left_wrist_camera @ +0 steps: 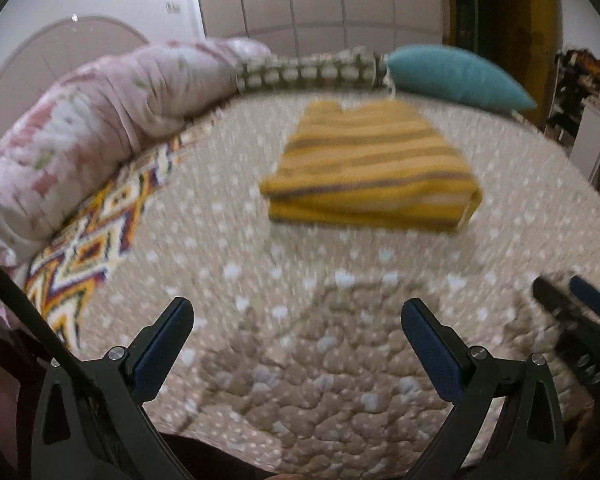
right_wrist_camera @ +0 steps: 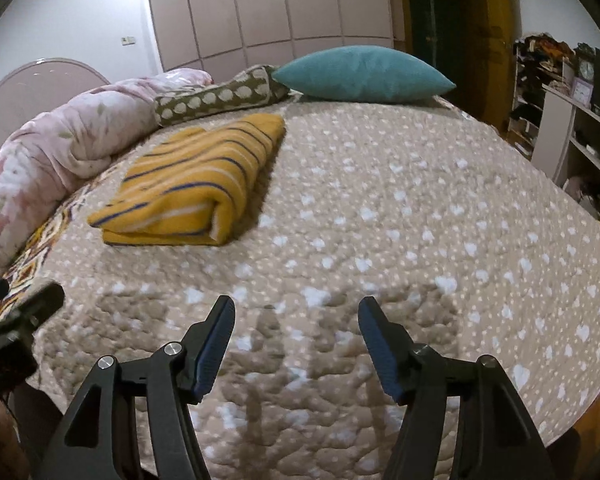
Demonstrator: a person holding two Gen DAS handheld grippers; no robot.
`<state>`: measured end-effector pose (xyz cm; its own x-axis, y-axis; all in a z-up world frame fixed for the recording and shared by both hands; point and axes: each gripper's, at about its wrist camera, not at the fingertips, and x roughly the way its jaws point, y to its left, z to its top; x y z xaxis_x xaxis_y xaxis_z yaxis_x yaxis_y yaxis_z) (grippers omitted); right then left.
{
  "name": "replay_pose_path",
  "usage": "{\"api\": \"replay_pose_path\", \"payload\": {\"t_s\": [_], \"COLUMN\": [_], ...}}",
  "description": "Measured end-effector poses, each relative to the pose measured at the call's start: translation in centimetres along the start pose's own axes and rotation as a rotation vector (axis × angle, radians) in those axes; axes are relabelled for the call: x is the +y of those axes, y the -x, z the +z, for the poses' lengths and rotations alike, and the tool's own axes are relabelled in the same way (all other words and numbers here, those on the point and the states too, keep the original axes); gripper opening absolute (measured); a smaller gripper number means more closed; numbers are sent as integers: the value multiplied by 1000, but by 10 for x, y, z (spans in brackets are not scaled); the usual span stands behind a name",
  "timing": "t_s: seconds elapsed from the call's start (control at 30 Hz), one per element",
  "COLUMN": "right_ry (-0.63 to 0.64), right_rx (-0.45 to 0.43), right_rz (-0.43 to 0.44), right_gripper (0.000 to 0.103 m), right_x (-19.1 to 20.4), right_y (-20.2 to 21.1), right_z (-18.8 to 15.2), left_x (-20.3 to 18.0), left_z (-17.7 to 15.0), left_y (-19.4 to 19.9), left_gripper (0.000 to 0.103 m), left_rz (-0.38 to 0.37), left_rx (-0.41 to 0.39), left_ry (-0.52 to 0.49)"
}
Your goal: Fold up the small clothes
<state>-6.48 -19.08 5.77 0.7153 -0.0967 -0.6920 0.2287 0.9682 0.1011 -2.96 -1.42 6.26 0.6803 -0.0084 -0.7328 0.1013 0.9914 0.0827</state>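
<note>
A folded yellow striped garment [right_wrist_camera: 192, 184] lies on the beige heart-dotted quilt [right_wrist_camera: 400, 216] that covers the bed, well ahead of both grippers and touched by neither. The left gripper [left_wrist_camera: 296, 316] hangs over bare quilt with its jaws spread wide and nothing between them. The right gripper [right_wrist_camera: 296, 316] is also over bare quilt, its jaws apart and empty. Beyond the garment, along the far edge of the bed, sit a bunched pink floral duvet [right_wrist_camera: 60, 140], a brown spotted cushion [right_wrist_camera: 220, 96] and a teal pillow [right_wrist_camera: 364, 74].
</note>
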Motion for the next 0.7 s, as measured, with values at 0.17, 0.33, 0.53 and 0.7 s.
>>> {"api": "replay_pose_path", "payload": {"t_s": [0.17, 0.33, 0.53, 0.7], "right_ry": [-22, -16, -2, 9], "right_rx": [20, 46, 54, 39], "right_rz": [-14, -22, -28, -41], "right_gripper": [69, 69, 77, 82], "right_x": [-8, -8, -3, 0], "right_y": [-10, -19, -26, -29], "right_z": [-4, -10, -14, -19], "left_x": [1, 4, 3, 0], "left_z": [-11, -19, -22, -24], "left_y": [-29, -45, -48, -48], "left_gripper": [103, 103, 103, 103], "left_rz": [-4, -24, -11, -3], "left_rx": [103, 149, 142, 136], "left_ry": [10, 32, 22, 25]}}
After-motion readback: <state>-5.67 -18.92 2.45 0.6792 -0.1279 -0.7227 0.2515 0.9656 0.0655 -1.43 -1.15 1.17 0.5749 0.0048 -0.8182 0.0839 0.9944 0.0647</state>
